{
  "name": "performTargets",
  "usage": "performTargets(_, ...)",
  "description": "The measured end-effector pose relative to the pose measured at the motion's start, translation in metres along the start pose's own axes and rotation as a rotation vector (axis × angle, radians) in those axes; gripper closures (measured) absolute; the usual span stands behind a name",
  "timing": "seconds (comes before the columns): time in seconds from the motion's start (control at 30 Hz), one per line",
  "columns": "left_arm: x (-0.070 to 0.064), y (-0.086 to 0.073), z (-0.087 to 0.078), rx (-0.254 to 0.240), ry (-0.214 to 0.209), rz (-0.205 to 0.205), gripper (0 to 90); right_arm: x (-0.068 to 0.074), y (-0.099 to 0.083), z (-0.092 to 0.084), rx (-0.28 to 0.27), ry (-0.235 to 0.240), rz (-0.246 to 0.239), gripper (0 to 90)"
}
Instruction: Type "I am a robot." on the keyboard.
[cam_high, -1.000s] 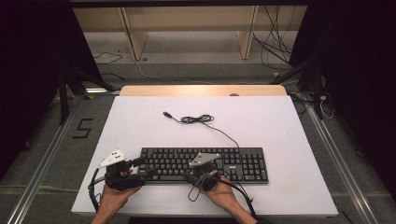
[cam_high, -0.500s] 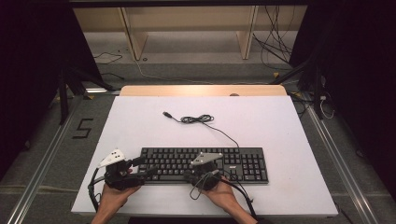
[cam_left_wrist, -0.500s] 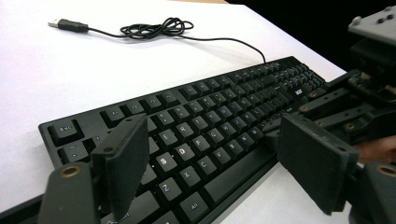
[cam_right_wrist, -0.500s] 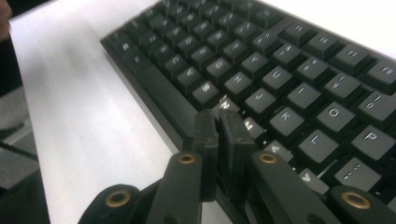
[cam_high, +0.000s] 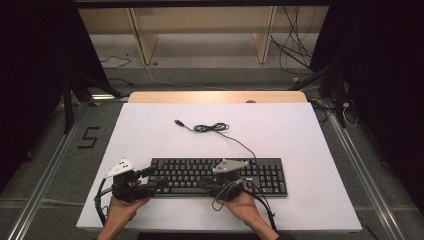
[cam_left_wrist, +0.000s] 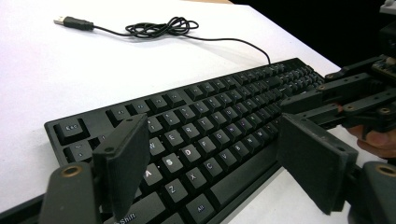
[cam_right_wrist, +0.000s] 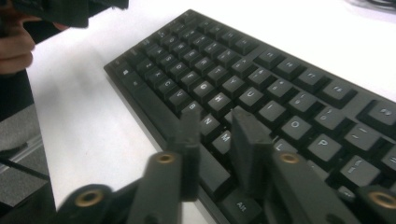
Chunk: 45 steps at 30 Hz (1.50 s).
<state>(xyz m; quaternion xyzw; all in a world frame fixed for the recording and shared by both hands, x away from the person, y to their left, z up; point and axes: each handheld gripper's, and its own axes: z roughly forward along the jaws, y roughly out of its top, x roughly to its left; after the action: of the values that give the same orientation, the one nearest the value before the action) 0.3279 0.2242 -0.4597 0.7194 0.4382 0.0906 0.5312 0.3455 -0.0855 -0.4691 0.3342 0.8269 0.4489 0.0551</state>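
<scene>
step: typing on black plastic full-size keyboard (cam_high: 218, 176), lying near table's (cam_high: 150, 135) front edge | left gripper (cam_left_wrist: 210, 163) jaws wide, empty | right gripper (cam_right_wrist: 212, 140) jaws narrow, just been opening, nothing between | next: probably lower one jaw tip onto one key only

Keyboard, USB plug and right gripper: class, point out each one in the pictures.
keyboard (cam_high: 260, 173), high view, number pad.
USB plug (cam_left_wrist: 70, 21), left gripper view, black plug body.
right gripper (cam_right_wrist: 215, 140), right gripper view, midway between its fingertips.
</scene>
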Motion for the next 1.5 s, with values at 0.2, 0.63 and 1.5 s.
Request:
performTargets(0.2,0.001,0.002,0.004,0.012,0.013,0.002,26.1,-0.004,0.001,-0.009,-0.017,0.008,0.016,55.6)
performTargets(0.63,0.000,0.012,0.025,0.090,0.042,0.041,51.8,-0.009,0.001,-0.022,-0.042,-0.015,0.027,39.9)
performTargets(1.5,-0.005,0.024,0.078,0.253,0.036,0.128,88.8,-0.008,-0.001,-0.027,-0.052,-0.028,0.018,34.1)
